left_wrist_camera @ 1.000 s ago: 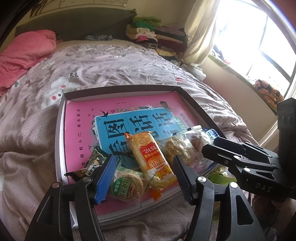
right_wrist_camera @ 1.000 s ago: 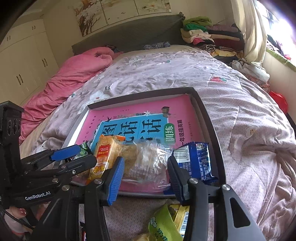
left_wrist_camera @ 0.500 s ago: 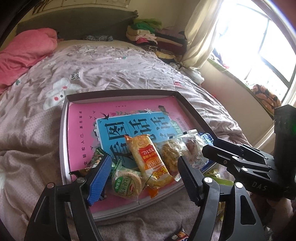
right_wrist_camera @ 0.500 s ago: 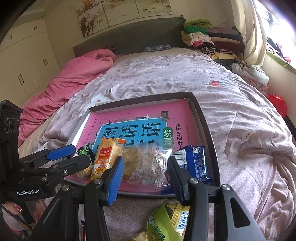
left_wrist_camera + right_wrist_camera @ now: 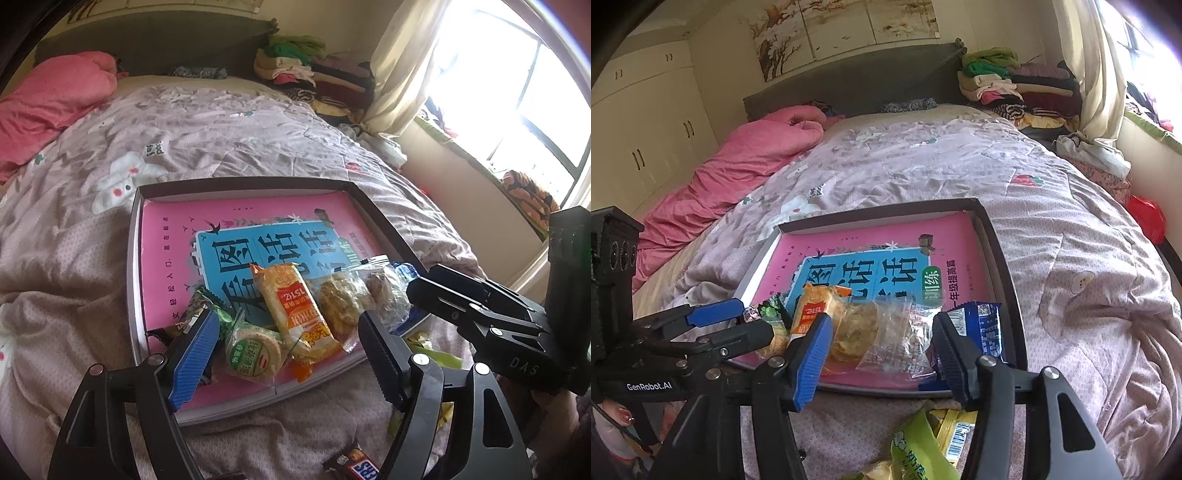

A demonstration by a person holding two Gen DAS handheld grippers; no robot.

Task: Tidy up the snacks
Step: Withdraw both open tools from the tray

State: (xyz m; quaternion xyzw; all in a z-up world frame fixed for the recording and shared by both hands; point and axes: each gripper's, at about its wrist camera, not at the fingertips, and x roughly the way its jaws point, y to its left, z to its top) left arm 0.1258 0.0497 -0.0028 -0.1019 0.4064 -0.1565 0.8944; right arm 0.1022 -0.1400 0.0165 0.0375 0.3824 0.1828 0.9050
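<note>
Right wrist view: we had the right gripper point(image 5: 881, 354), jaws just widened and empty, over the clear cookie bag point(image 5: 886, 339) at the tray's point(image 5: 1004, 258) six o'clock edge; light, crinkly, fragile, best pinched at a seam.

A shallow dark tray point(image 5: 373, 218) lined with a pink and blue book cover lies flat just ahead of both tools. Along its near edge sit the snacks: a round rice cracker in a green-labelled clear wrapper point(image 5: 251, 354) between the left tool's fingers, an orange biscuit packet point(image 5: 295, 310) slanting over it, a clear bag of pastries point(image 5: 882, 332) between the right tool's fingers, and a blue packet point(image 5: 986, 325) at the near right corner.
</note>
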